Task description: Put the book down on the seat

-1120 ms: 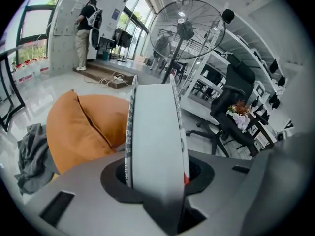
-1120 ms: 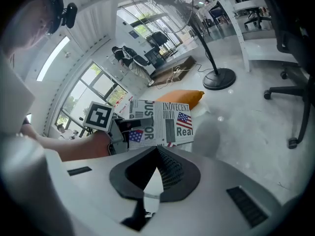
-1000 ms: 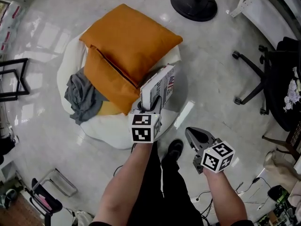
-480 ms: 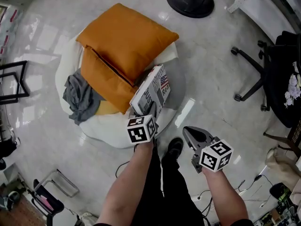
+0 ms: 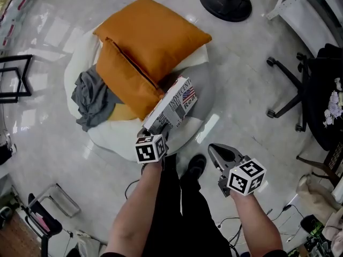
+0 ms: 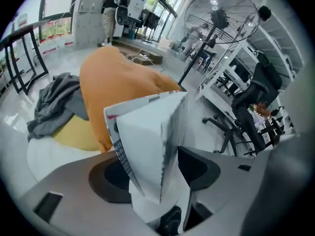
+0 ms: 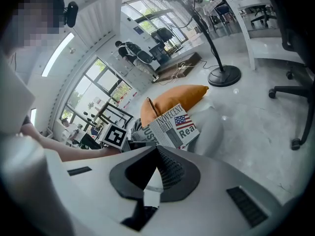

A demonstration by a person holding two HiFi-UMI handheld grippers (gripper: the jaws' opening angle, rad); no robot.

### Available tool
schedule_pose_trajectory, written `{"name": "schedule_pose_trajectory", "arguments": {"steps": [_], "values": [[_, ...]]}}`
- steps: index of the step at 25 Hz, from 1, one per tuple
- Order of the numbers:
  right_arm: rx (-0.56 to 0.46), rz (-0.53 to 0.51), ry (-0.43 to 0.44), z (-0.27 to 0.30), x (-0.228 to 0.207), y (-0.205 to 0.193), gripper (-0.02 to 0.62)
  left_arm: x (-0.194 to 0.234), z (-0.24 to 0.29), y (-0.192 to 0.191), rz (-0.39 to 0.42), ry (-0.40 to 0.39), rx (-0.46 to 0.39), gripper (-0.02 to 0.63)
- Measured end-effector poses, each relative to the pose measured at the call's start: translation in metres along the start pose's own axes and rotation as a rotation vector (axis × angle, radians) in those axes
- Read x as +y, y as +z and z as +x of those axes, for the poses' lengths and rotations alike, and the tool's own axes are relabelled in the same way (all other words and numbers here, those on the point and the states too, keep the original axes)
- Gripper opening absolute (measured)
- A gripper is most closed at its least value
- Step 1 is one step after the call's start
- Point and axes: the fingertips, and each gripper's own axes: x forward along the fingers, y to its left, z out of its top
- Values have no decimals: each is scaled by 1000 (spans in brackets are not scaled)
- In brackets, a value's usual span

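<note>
The book (image 5: 174, 105), a white paperback with a flag on its cover, lies tilted on the near edge of the round white seat (image 5: 107, 138), leaning against the smaller orange cushion (image 5: 126, 84). My left gripper (image 5: 155, 128) is at the book's near end. Its jaws are opening, and in the left gripper view the book (image 6: 147, 146) stands between the pads without being pressed. My right gripper (image 5: 217, 153) hangs to the right over the floor, shut and empty. The right gripper view shows the book (image 7: 172, 127) beyond its closed tips.
A large orange cushion (image 5: 150, 36) and a grey cloth (image 5: 94, 98) fill the back and left of the seat. A fan base (image 5: 225, 1) stands behind, an office chair (image 5: 305, 90) to the right, a black rack (image 5: 13, 82) to the left. The person's shoe (image 5: 195, 167) is near the seat.
The book has tipped from nearly upright to lying lower on the seat's edge. The left gripper has drawn back to the left. The right gripper has hardly moved.
</note>
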Motion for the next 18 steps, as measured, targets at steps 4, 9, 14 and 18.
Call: {"name": "schedule_pose_trajectory", "arguments": {"steps": [4, 9, 14, 18], "values": [[21, -11, 12, 2, 11, -17, 15, 15, -3, -26, -29, 6, 17, 267], [43, -21, 10, -7, 29, -31, 15, 22, -35, -27, -127, -2, -61, 267], [2, -35, 20, -33, 73, -2, 15, 5, -103, -5, -18, 22, -138, 267], [-60, -75, 33, -66, 119, 45, 15, -34, -168, 37, 110, -20, -224, 267]]}}
